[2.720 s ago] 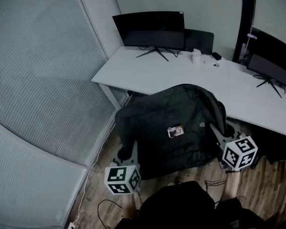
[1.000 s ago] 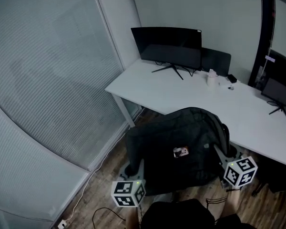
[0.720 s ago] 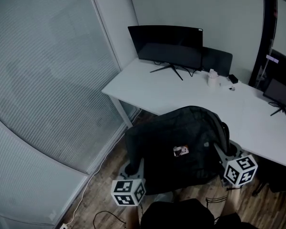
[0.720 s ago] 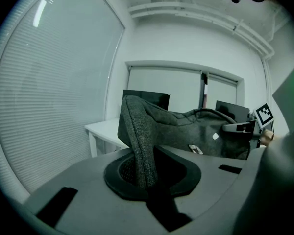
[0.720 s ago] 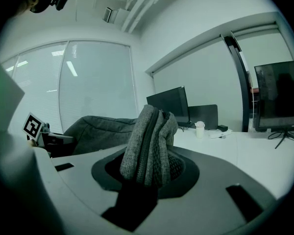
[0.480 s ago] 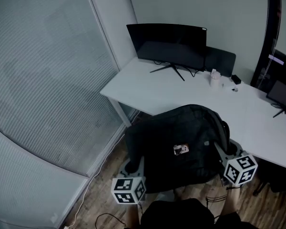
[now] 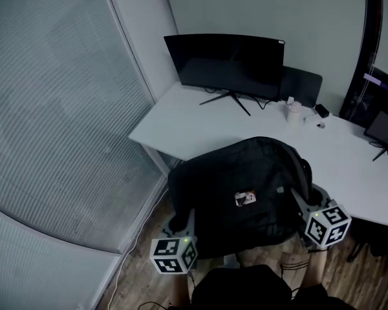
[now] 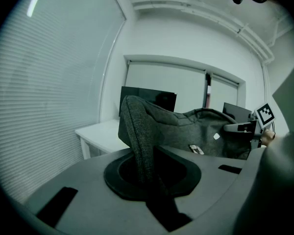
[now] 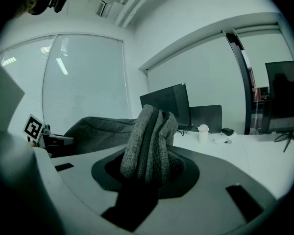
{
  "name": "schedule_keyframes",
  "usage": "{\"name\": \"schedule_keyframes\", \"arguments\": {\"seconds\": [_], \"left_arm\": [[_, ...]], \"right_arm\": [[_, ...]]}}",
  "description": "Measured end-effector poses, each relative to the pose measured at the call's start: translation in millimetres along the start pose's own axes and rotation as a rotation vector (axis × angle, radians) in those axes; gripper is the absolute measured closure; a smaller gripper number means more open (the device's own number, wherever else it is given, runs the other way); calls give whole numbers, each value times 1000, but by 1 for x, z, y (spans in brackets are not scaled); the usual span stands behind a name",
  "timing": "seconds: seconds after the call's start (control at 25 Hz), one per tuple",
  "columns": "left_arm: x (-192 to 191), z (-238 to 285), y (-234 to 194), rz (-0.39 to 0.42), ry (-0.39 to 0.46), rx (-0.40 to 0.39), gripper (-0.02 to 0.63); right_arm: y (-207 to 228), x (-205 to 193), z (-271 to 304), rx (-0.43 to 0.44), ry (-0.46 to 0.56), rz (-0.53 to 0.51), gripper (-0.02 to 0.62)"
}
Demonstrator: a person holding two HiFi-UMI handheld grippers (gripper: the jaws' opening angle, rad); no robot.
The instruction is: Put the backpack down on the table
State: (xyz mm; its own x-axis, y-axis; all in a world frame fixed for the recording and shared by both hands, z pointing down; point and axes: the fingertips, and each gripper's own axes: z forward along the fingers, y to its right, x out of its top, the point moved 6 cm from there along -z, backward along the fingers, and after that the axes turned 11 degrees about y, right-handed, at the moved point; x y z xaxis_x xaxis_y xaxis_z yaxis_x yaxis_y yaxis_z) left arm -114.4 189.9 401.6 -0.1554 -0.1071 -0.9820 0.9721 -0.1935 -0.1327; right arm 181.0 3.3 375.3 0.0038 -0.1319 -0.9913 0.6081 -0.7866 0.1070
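Observation:
A dark grey backpack [image 7: 239,192] hangs in the air between both grippers, in front of the white table [image 7: 207,121] and overlapping its near edge in the head view. My left gripper [image 7: 179,223] is shut on a fold of the backpack's lower left corner [image 8: 137,141]. My right gripper [image 7: 305,194] is shut on a bunched fold of fabric [image 9: 149,141] at its right side. A small light tag [image 7: 246,198] shows on the backpack's face. In the left gripper view the bag [image 8: 206,131] stretches across to the right gripper's marker cube [image 8: 265,114].
On the table stand a black monitor [image 7: 223,60], a second dark screen [image 7: 301,86], a white cup [image 7: 292,113] and small items [image 7: 320,112]. Another monitor [image 7: 383,131] is at the right. A blinds-covered glass wall [image 7: 58,121] runs along the left. Wooden floor [image 7: 145,234] lies below.
Both grippers have carried the backpack closer to the table; its top now overlaps the table's near edge more than before. The grips are unchanged.

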Motion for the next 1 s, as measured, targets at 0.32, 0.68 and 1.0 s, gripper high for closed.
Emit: {"name": "schedule_keyframes", "arguments": {"seconds": [0.32, 0.68, 1.0], "left_arm": [[11, 43, -37, 18, 24, -64, 552], [33, 97, -40, 43, 17, -126, 552], [36, 133, -48, 36, 27, -129, 552]], "right_arm": [[-8, 0, 34, -57, 49, 9, 474], [15, 14, 59, -120, 66, 28, 474], [34, 19, 93, -113, 70, 24, 474]]}}
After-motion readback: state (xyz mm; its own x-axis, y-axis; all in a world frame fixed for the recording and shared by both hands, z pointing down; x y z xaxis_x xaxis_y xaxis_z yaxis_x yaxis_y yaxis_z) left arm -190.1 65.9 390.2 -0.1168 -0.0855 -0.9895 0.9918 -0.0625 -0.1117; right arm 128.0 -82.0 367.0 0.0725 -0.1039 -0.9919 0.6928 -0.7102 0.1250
